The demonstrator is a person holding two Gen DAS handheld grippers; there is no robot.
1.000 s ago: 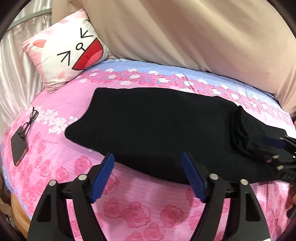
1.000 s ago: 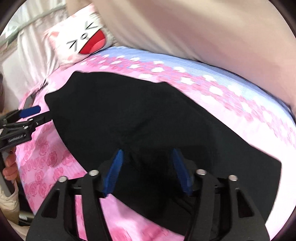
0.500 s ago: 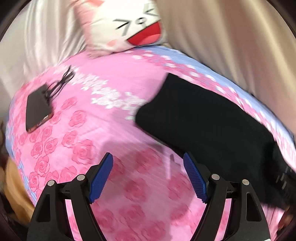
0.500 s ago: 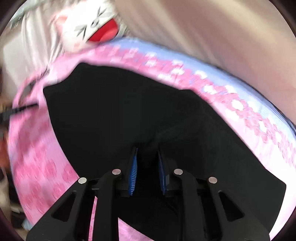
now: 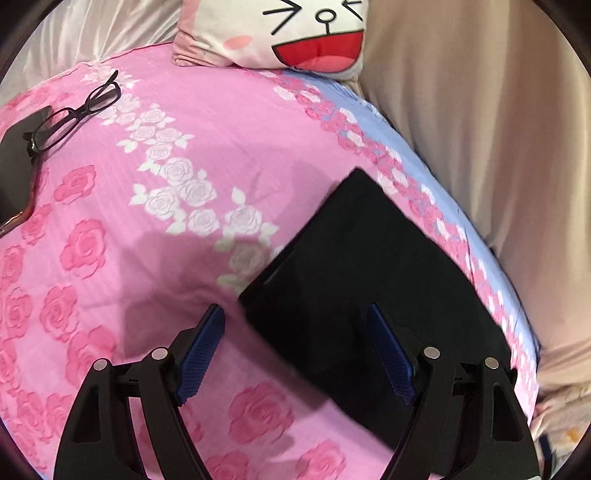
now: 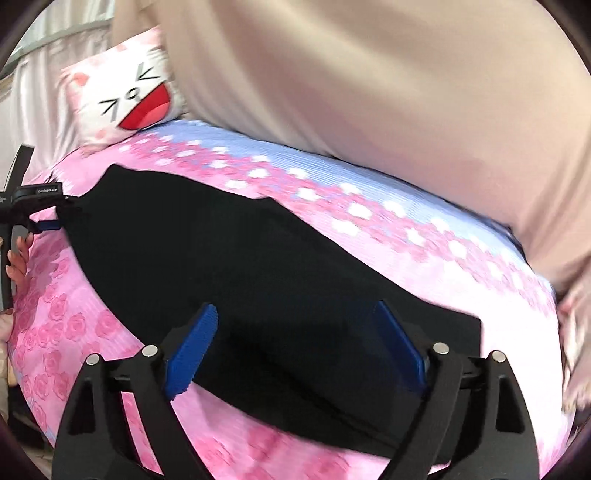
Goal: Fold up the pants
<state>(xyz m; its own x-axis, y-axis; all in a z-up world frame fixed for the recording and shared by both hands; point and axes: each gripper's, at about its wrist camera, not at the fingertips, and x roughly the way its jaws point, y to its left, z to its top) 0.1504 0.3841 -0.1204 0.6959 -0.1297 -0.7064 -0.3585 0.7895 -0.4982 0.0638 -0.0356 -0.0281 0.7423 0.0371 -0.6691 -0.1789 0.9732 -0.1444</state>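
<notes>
The black pants [image 6: 236, 258] lie flat on the pink rose bedspread, stretched from far left to near right in the right wrist view. In the left wrist view one end of them [image 5: 354, 266] lies just ahead. My left gripper [image 5: 295, 350] is open and empty, with the near corner of that end between its fingers. It also shows at the far left in the right wrist view [image 6: 40, 218], beside the pants' left end. My right gripper [image 6: 295, 347] is open and empty, low over the near edge of the pants.
A cat-face pillow [image 5: 295, 33] leans at the head of the bed, also in the right wrist view [image 6: 125, 99]. Black glasses [image 5: 74, 114] and a dark phone [image 5: 14, 166] lie on the bedspread [image 5: 110, 258] at left. A beige curtain [image 6: 369, 74] hangs behind the bed.
My right gripper shut on the pants half a second ago and now stands open. My left gripper swung left and came down at the pants' left end.
</notes>
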